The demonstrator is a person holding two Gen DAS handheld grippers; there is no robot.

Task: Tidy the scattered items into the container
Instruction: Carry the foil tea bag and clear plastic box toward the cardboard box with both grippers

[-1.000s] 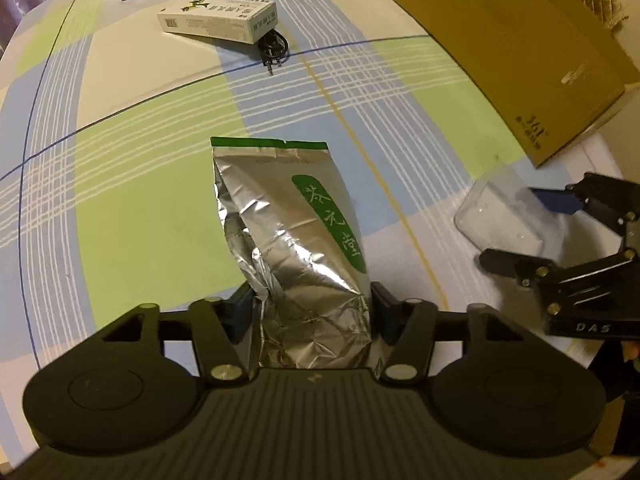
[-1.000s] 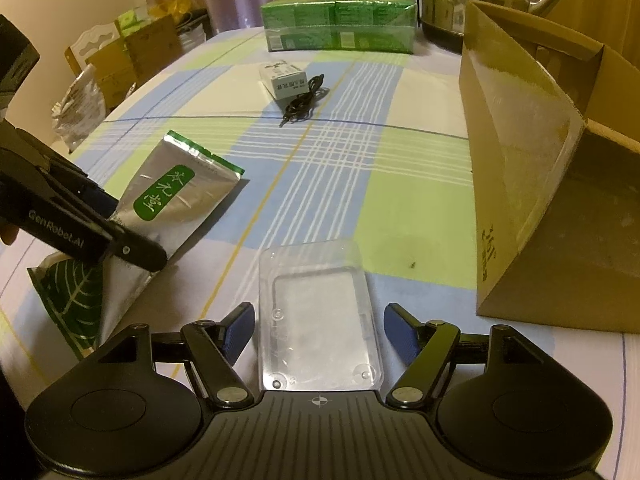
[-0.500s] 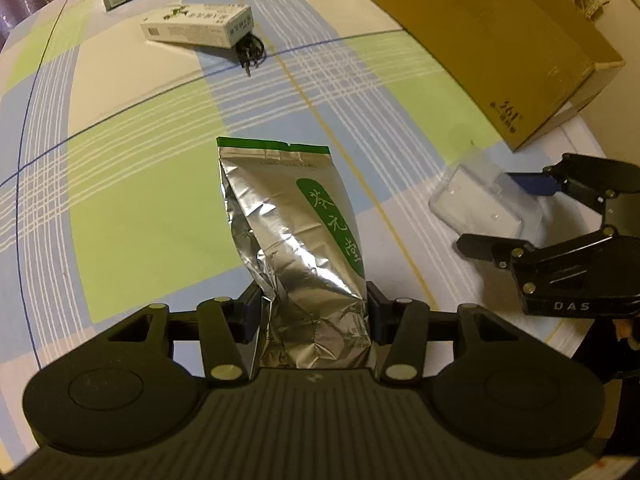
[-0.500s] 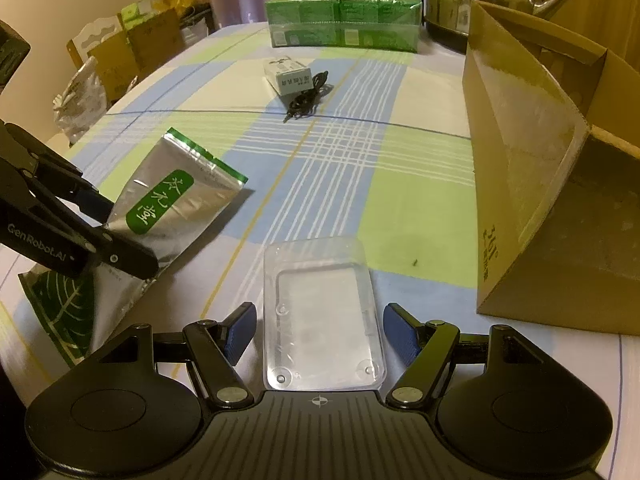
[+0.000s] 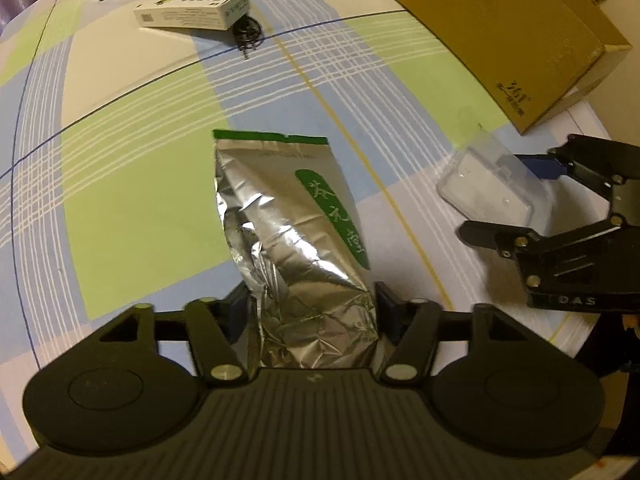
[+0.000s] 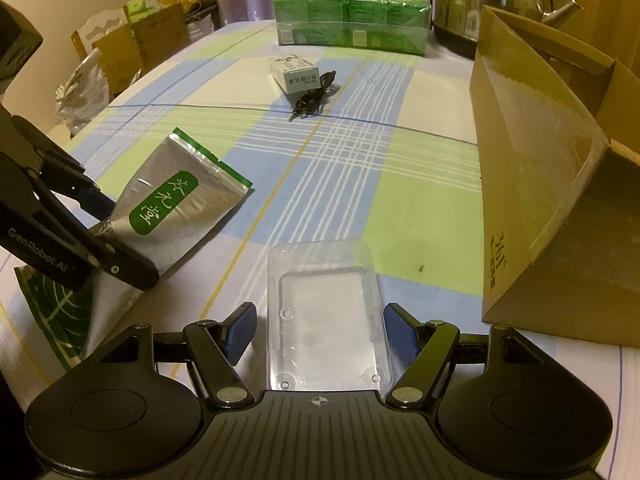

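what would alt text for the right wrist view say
Right gripper, open, straddles a clear plastic tray on a plaid tablecloth. Left gripper pinches a silver foil pouch; an open cardboard box stands to the right.

On the table (image 6: 400, 216), the foil pouch (image 5: 296, 232) lies flat toward the left, its near end between the fingers of the left gripper (image 5: 310, 312). To its right, apart from it, lies the clear plastic tray (image 6: 326, 320), flanked on both sides by the fingers of the right gripper (image 6: 320, 328). The cardboard box (image 6: 560, 200) stands at the right edge, just beyond the tray. Farther back, near the table's middle, a small carton (image 6: 296, 72) lies with a coiled cable (image 6: 314, 98) touching its near right side. Behind these, at the far end, stands a stack of packs (image 6: 352, 20) with a kettle (image 6: 480, 4) to its right.
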